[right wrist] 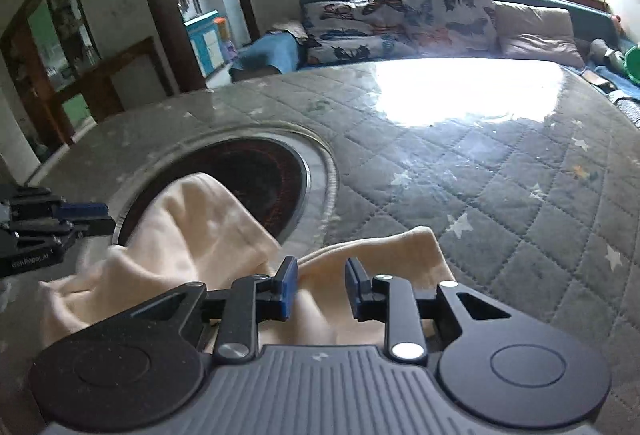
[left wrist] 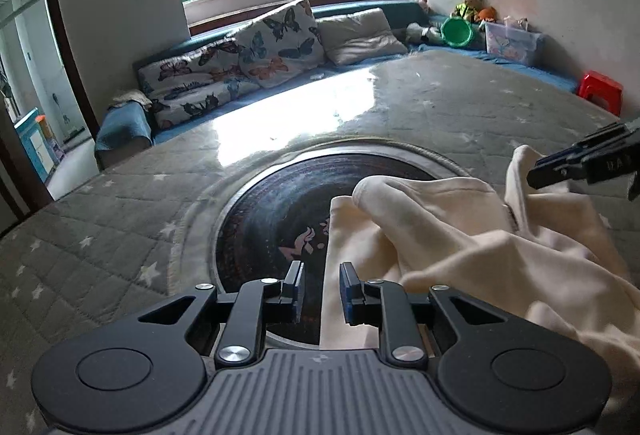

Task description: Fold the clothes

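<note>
A cream garment (left wrist: 460, 235) lies crumpled on a round table under a grey quilted star-patterned cover (left wrist: 120, 235). Part of the garment hangs over the dark round inset (left wrist: 272, 211) in the table's middle. My left gripper (left wrist: 322, 267) hovers over the garment's left edge with its jaws slightly apart and nothing pinched between them. My right gripper (right wrist: 321, 263) is over the garment (right wrist: 192, 227) on its other side, its jaws also apart and the cloth lying loose below them. Each gripper shows in the other's view: the right gripper (left wrist: 560, 171) at the right edge, the left gripper (right wrist: 92, 217) at the left edge.
Beyond the table a blue bench holds butterfly cushions (left wrist: 276, 39) and a plain cushion (left wrist: 360, 35) under a window. A green basin (left wrist: 457, 31), a plastic box (left wrist: 512, 43), toys and a red stool (left wrist: 600, 91) sit at the right. A doorway (right wrist: 196, 15) opens at the left.
</note>
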